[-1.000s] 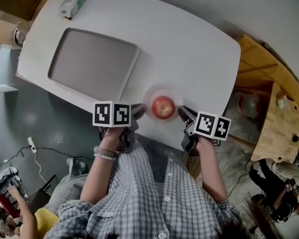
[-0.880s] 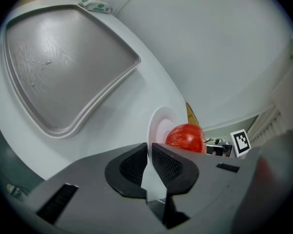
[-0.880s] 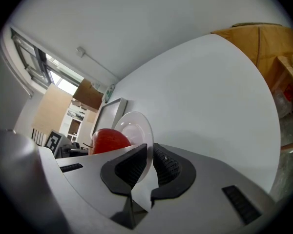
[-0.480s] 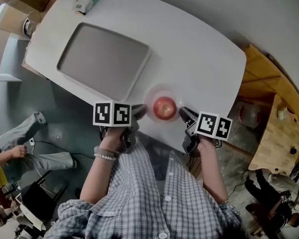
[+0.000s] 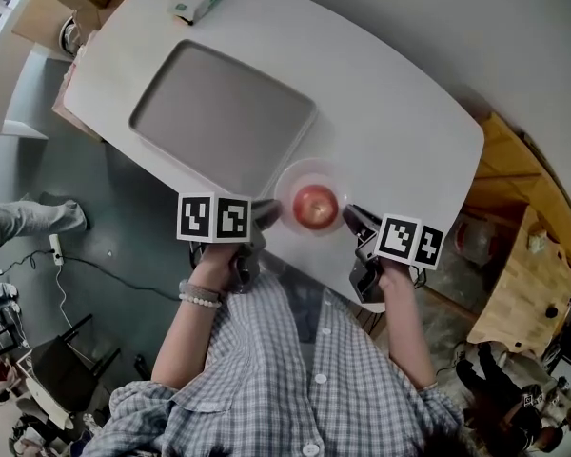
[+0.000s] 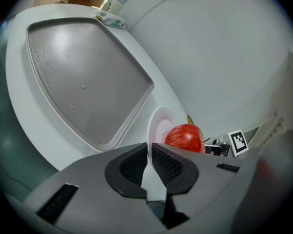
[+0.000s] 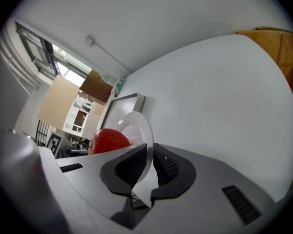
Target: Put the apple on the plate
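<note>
Apple [image 5: 313,206] on plate [image 5: 305,168]; L hand-held gripper [image 6: 150,148], R hand-held gripper [image 7: 150,151] clamp rim.

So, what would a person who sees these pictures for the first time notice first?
The red apple stands out first: it sits on a small plate at the near edge of the white table. The left gripper and the right gripper are each shut on the plate's rim, on opposite sides. Behind lies a large grey tray.

Red apple [image 5: 313,205], white plate [image 5: 296,175], grey tray [image 5: 219,112], blue-grey checked shirt [image 5: 285,379]
</note>
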Available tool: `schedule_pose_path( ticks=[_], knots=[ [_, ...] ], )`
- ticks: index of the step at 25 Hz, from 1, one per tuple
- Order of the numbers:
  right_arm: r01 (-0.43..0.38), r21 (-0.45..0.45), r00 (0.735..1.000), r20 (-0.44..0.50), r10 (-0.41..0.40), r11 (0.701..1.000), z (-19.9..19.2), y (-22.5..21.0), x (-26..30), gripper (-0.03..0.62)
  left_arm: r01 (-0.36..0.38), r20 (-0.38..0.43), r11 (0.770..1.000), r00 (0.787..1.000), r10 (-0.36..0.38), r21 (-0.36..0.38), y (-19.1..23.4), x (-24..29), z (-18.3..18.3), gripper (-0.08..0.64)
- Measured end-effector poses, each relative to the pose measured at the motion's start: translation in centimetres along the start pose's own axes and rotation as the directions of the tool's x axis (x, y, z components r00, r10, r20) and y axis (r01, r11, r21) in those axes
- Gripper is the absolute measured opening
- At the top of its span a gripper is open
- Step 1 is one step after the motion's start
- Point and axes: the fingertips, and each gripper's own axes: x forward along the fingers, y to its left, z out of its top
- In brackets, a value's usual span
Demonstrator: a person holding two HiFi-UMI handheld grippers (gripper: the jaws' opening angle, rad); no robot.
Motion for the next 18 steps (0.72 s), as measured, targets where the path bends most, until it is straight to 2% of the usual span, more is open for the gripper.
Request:
schedule_pose_path(
  ticks=[18],
  knots=[
    [-0.019,-0.075,0.997,-0.074,0.013,0.997,3.9,6.4,6.8,0.051,-0.024,0.049,0.998,0.998,0.027,-0.064,5.5,-3.7,6.2,0.035]
  ],
)
